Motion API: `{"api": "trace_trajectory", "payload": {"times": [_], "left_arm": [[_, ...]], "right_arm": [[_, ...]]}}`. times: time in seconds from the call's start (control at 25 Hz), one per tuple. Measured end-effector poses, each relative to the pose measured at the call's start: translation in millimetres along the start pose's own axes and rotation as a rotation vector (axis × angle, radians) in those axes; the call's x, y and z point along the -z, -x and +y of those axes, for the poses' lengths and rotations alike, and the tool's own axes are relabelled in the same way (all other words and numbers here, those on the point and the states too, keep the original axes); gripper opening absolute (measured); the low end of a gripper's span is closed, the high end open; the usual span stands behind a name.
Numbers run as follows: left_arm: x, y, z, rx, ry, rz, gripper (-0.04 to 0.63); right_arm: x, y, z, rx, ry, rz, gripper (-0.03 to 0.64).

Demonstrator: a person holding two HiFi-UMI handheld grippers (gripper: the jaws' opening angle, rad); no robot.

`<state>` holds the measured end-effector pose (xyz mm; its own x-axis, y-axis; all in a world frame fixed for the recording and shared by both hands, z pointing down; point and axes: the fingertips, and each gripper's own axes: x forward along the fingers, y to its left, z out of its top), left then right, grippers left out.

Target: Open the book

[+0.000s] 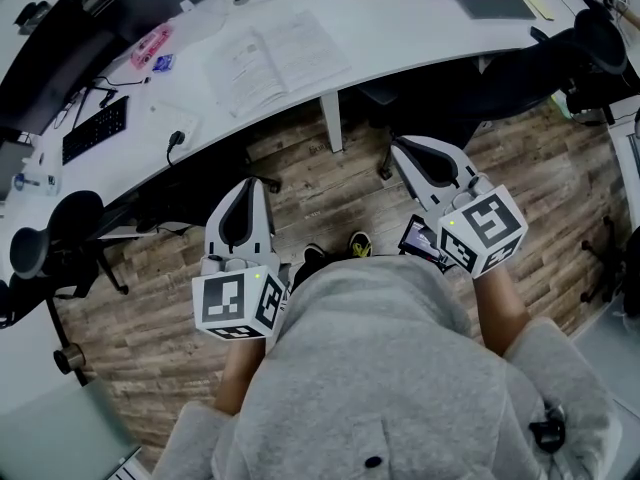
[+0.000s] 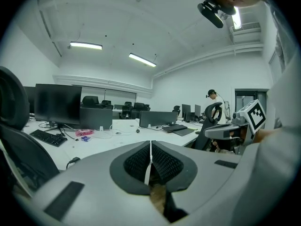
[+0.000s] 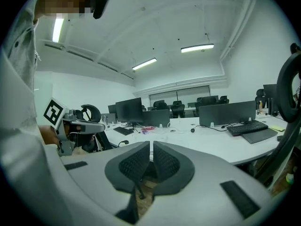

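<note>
Person's hoodie nearest, left gripper and right gripper closed, book open

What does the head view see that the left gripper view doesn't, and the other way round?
Only the head view: the white book lying open on the desk, the brown wooden floor, the person's grey hooded top, and the left gripper seen from outside.
Only the left gripper view: the long ceiling lights, a far-off person, and its own fingers pressed together with nothing between them.
Both: the white curved desk, the black keyboard, the pink packet and the right gripper.
</note>
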<state>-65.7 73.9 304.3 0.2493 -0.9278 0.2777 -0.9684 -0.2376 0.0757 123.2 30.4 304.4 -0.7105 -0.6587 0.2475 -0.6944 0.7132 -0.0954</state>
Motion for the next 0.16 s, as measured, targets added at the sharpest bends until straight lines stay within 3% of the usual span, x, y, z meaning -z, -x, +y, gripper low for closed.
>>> {"api": "trace_trajectory", "payload": {"times": [0.16], "left_arm": [[-3.1,-1.9,-2.3,0.005,-0.008,-0.003,0.018]], "right_arm": [[-2.6,0.0,0.6,-0.004,0.004,-0.006,0.038]]}}
